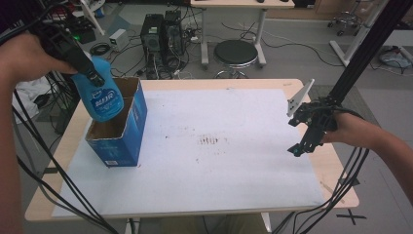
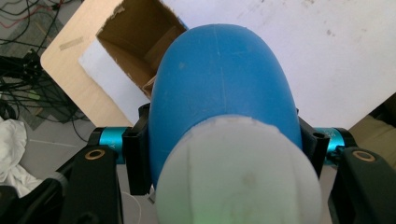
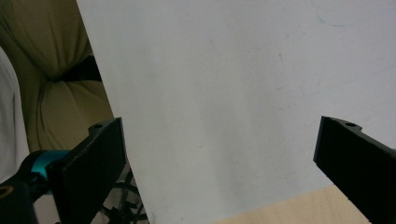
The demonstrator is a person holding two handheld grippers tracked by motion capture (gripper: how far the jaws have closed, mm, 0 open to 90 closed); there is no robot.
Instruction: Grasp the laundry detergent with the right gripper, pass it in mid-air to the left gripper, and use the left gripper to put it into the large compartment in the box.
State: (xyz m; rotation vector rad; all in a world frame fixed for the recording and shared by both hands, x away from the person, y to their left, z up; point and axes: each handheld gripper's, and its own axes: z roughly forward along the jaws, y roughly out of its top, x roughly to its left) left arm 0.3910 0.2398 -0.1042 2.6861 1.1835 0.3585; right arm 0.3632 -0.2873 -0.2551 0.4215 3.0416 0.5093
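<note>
A blue plastic bottle (image 1: 101, 95) with a white cap hangs neck-up over the open top of a blue cardboard box (image 1: 117, 127) at the table's left. My left gripper (image 1: 92, 75) is shut on the bottle near its neck. In the left gripper view the bottle (image 2: 224, 93) is clamped between the two black jaws, its white cap (image 2: 238, 177) nearest the camera, with the box's brown inside (image 2: 137, 37) beyond it. My right gripper (image 1: 304, 144) hovers open over the table's right edge, and in the right gripper view its jaws stand wide apart over the white sheet (image 3: 233, 93) with nothing between them.
A white sheet (image 1: 209, 146) covers most of the wooden table (image 1: 336, 170). Cables trail from both grippers off the front corners. Behind the table stand computer towers (image 1: 160, 36) and a black stool (image 1: 236, 53).
</note>
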